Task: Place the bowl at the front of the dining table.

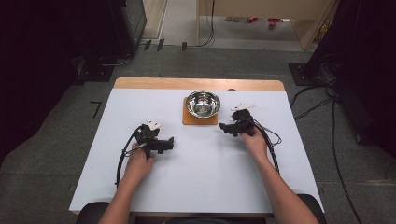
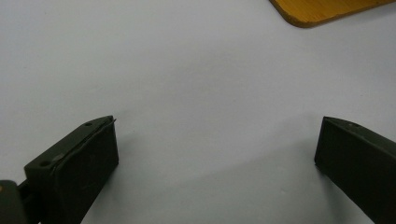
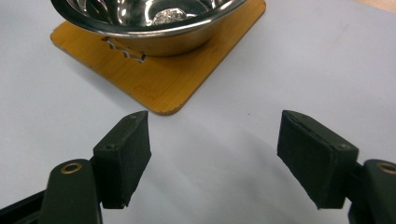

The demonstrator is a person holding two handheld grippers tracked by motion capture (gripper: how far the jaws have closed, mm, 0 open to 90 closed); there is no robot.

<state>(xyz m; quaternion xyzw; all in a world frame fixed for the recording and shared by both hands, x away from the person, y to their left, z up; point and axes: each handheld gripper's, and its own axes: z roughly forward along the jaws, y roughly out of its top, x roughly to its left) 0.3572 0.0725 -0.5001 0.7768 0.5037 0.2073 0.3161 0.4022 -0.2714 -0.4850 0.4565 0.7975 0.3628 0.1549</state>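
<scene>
Steel bowl [image 1: 203, 103] upright on wooden board [image 1: 188, 120], contents unclear.

White surface [image 1: 196, 163] mid-frame, steel bowl [image 1: 203, 103] on square wooden board [image 1: 187, 120] at upper centre, black cables [image 1: 322, 100] on floor at right

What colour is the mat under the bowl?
Orange-brown, wood-like. The mat under the steel bowl shows best in the right gripper view.

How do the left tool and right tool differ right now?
The right tool sits beside the wooden board carrying the steel bowl; the left tool lies farther from the board. The right tool points left, the left tool points right. Both are open, empty, low over the table.
</scene>
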